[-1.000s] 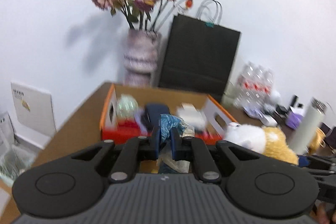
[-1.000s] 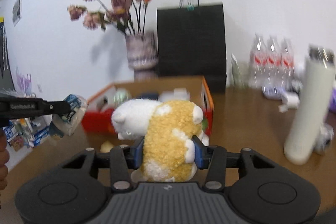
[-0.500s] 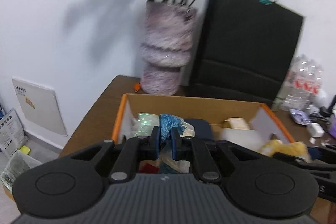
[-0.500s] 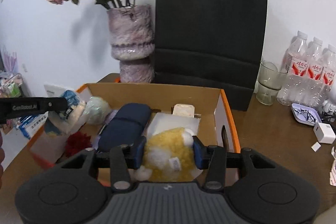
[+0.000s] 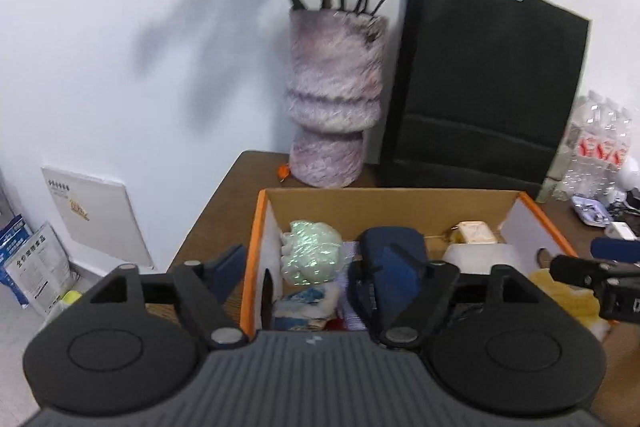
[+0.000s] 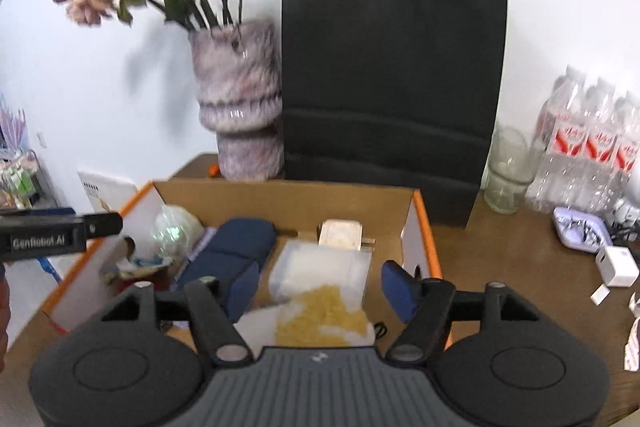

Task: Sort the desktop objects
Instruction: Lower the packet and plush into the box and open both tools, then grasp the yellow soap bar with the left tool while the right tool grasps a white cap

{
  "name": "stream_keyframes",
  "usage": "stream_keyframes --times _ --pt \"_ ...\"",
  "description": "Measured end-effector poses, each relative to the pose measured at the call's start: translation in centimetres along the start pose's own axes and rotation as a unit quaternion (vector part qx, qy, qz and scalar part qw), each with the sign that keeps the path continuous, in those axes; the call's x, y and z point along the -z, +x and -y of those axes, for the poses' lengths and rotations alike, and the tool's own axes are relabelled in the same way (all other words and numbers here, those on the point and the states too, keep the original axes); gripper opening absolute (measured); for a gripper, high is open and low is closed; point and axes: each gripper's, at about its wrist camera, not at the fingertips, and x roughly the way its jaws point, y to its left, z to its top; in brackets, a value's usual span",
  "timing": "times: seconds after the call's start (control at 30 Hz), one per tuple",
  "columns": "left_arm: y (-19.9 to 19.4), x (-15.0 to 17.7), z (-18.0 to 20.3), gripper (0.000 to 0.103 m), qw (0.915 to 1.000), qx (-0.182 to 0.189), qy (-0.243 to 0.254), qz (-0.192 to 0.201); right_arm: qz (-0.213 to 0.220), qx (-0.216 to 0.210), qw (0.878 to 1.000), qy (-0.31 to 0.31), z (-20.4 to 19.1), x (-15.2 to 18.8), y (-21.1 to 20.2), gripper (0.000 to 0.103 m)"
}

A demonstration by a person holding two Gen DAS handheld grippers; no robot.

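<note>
An orange-rimmed cardboard box (image 5: 256, 227) lies below both grippers. My left gripper (image 5: 308, 267) hangs over its left end with jaws opening wide. A blue-and-white packet (image 5: 304, 303) lies loose in the box beneath them, touching neither pad. My right gripper (image 6: 320, 285) is over the box's (image 6: 426, 227) right end, jaws also opening. The yellow-and-white plush toy (image 6: 320, 315) rests in the box between and below its fingers, free of the pads. Also inside are a navy pouch (image 6: 236, 247), a shiny pale-green ball (image 5: 312, 255), a clear plastic case (image 6: 320, 267) and a beige item (image 6: 340, 233).
A mottled purple vase (image 5: 332, 115) of dried roses and a black paper bag (image 5: 480, 87) stand behind the box against the wall. On the brown table to the right are a glass (image 6: 506, 171), water bottles (image 6: 592, 147), a small tray (image 6: 580, 231) and a white charger (image 6: 618, 267). The table's left edge drops to the floor.
Both grippers moved forward over the box, then opened. The packet left the left gripper's pads and the plush toy left the right gripper's pads; both now lie in the box.
</note>
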Motion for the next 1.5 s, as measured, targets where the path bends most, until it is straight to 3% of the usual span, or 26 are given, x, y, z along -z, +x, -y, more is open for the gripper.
stream_keyframes --times 0.1,0.23,0.5,0.7,0.9,1.07,1.23,1.5 --pt "-1.7 0.0 0.9 0.097 0.9998 0.007 0.016 0.009 0.005 -0.002 1.0 0.0 0.3 -0.5 -1.5 0.077" --pt "-4.0 0.5 1.5 0.103 0.9992 0.015 0.029 0.022 0.005 -0.005 1.0 -0.006 0.3 -0.1 -3.2 0.08" --pt "-9.4 5.6 2.2 0.103 0.9989 0.011 0.02 0.041 0.036 0.0 0.999 -0.007 0.3 4.0 -7.9 0.084" --pt "-12.2 11.4 3.3 0.103 0.9988 0.038 0.004 0.031 0.042 -0.018 0.999 -0.006 -0.7 10.3 -10.6 0.087" --pt "-13.8 15.8 3.6 0.103 0.9989 0.004 0.013 0.046 0.036 -0.016 0.999 -0.023 -2.1 15.8 -11.8 0.087" --pt "-15.0 18.8 3.2 0.103 0.9994 0.006 0.0 0.036 0.026 -0.012 0.999 -0.027 -2.5 18.9 -13.1 0.087" --pt "-16.6 21.6 3.5 0.103 0.9997 -0.006 0.018 0.014 0.007 -0.022 0.999 -0.024 -3.0 21.9 -14.9 0.085" --pt "-17.2 23.5 3.8 0.103 0.9997 0.005 0.011 -0.021 0.004 -0.016 1.0 -0.013 -3.0 24.8 -16.9 0.083"
